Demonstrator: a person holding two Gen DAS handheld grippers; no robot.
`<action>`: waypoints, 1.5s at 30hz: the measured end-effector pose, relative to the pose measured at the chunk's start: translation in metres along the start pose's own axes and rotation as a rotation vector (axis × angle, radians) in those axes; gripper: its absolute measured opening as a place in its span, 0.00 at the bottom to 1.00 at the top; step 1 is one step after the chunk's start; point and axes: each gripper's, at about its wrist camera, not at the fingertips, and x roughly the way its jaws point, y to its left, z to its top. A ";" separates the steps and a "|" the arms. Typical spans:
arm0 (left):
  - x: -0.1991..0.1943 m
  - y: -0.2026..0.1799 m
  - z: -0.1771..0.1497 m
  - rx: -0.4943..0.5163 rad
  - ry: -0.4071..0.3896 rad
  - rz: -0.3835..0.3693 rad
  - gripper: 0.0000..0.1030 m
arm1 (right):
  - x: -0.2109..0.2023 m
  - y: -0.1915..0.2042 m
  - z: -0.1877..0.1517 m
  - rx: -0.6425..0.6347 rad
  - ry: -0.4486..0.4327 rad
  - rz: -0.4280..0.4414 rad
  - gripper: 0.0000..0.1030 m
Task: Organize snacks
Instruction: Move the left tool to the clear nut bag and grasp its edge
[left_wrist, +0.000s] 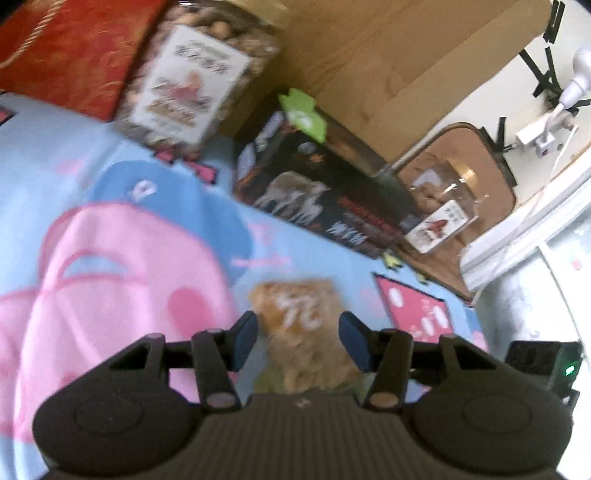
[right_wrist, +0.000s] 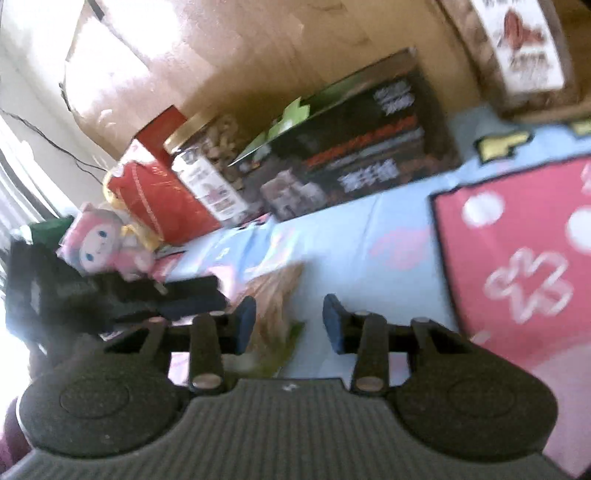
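A clear bag of golden snacks lies on the cartoon tablecloth. My left gripper is open, its blue pads on either side of the bag, not closed on it. In the right wrist view the same bag lies just left of centre. My right gripper is open and empty, its left pad next to the bag. A black snack box with an elephant picture lies against the back, and shows in the right wrist view. A nut jar stands left of it.
A cardboard box stands behind the snacks. A second jar, a red bag and a pink doll pack sit at the left in the right wrist view. My left gripper's dark body is nearby. A brown chair holds a small jar.
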 end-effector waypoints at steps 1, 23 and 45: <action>-0.002 0.002 -0.003 -0.004 -0.004 -0.014 0.46 | 0.002 0.001 0.001 0.019 0.005 0.008 0.34; -0.075 0.019 -0.074 -0.081 -0.051 -0.070 0.45 | -0.031 0.061 -0.066 -0.150 0.045 0.047 0.24; -0.082 0.031 -0.080 -0.114 -0.036 -0.132 0.21 | -0.015 0.040 -0.060 0.079 0.093 0.119 0.20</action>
